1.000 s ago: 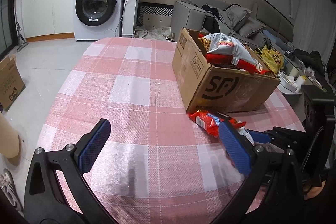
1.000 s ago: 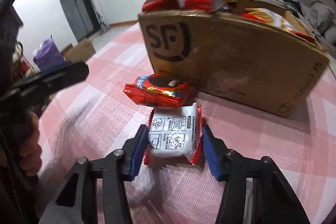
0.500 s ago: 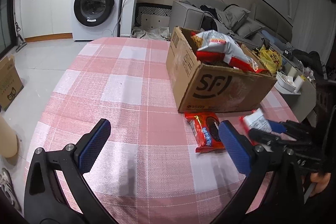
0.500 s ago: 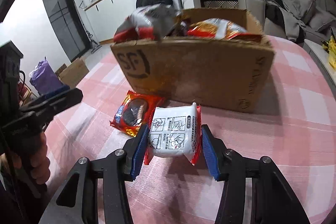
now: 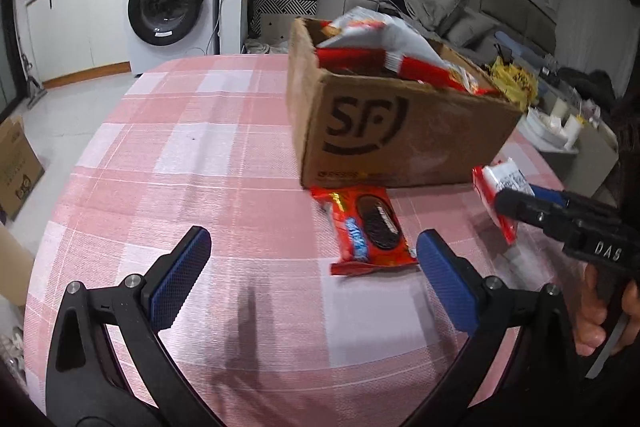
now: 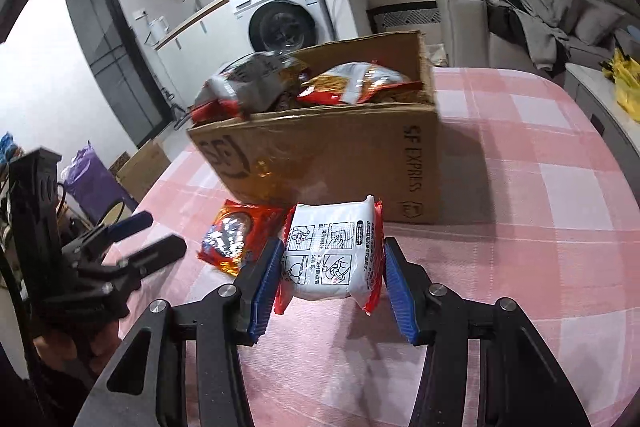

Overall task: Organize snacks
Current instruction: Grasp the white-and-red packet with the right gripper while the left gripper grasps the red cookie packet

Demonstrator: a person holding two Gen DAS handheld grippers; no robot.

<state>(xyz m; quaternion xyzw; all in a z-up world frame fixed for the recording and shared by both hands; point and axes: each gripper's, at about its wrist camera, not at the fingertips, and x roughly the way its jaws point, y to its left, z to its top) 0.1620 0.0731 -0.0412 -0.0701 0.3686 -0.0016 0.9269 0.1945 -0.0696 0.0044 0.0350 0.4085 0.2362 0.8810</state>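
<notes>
right tongs [image 6: 330, 283] clamp white noodle packet [image 6: 330, 253]; cardboard box [image 6: 332, 163] behind, cookie pack [image 6: 236, 237] beside.

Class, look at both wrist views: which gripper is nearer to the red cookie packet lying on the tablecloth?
Left. The open left gripper hovers right over the cookie packet, its right pad beside the packet's edge. The right gripper, shut on the white packet, is off to one side.

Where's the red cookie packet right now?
The red cookie packet lies flat on the pink checked tablecloth, just before the cardboard box, ahead of the open left gripper.
</notes>
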